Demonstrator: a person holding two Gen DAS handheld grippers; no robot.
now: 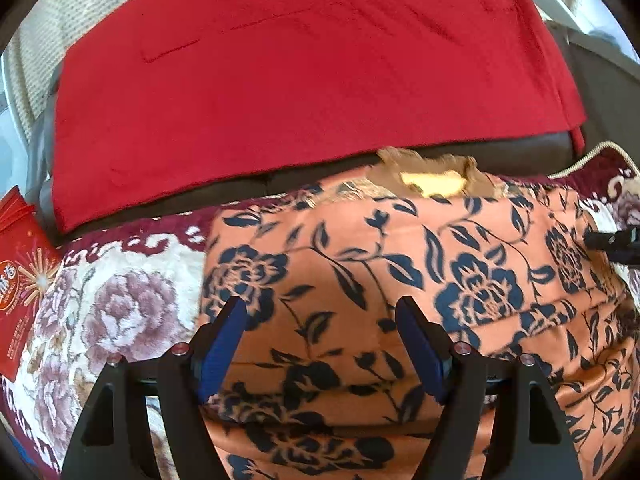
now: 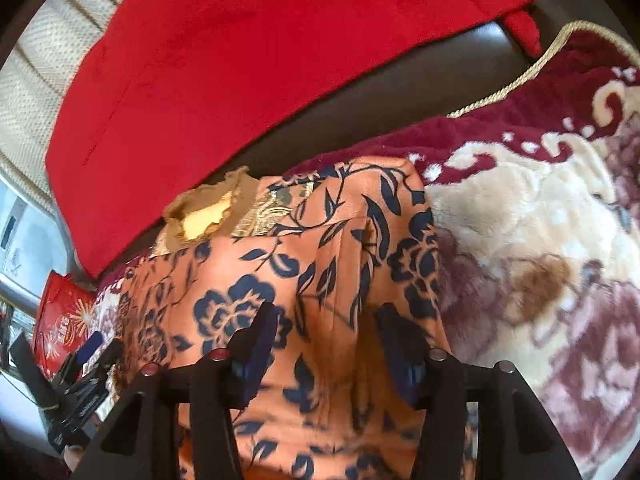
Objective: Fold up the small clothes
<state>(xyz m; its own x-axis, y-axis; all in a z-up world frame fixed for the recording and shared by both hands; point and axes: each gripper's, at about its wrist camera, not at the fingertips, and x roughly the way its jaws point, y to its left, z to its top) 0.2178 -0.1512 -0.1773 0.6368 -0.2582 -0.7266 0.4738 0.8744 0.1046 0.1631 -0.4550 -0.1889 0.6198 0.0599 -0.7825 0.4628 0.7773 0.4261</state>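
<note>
Orange floral garment (image 1: 360, 264) lies partly folded on the plush blanket (image 1: 120, 300), collar toward the red throw (image 1: 300, 60). It looks thin, limp, perhaps slippery; pinch hems or corners. Left gripper (image 1: 320, 344) and right gripper (image 2: 328, 344) hover released above it.

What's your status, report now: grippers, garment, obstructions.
Left gripper open over orange floral garment, nothing gripped. Right gripper open, garment below. Garment lies folded on plush blanket. No obstruction on it.

A home — plush floral blanket (image 2: 520, 208), red throw (image 1: 304, 64), woven curtain (image 1: 80, 12)
</note>
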